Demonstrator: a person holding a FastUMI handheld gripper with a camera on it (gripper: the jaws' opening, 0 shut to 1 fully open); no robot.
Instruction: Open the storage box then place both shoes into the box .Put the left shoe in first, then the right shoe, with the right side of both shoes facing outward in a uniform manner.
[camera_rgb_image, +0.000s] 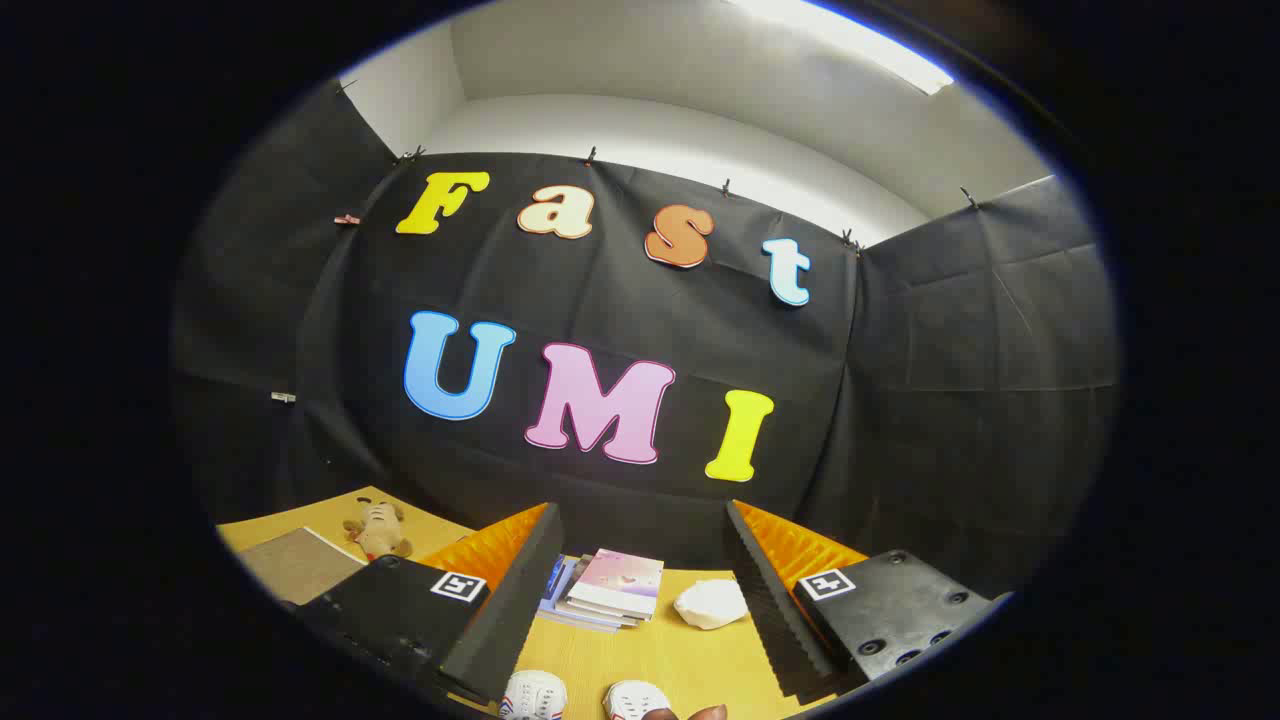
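Observation:
My gripper (640, 600) is held high above the table, its two fingers wide apart with nothing between them. Low between the fingers, near me, lie two white shoes: one (533, 693) on the left with coloured side stripes and one (634, 699) just right of it. Only their toe ends show. A small dark shape touches the right shoe's near edge; I cannot tell what it is.
On the wooden table (690, 660) beyond the shoes lies a stack of books (612, 587) and a crumpled white object (711, 603). A plush toy (378, 530) and a brown board (295, 562) lie off to the left. Black cloth walls enclose the booth.

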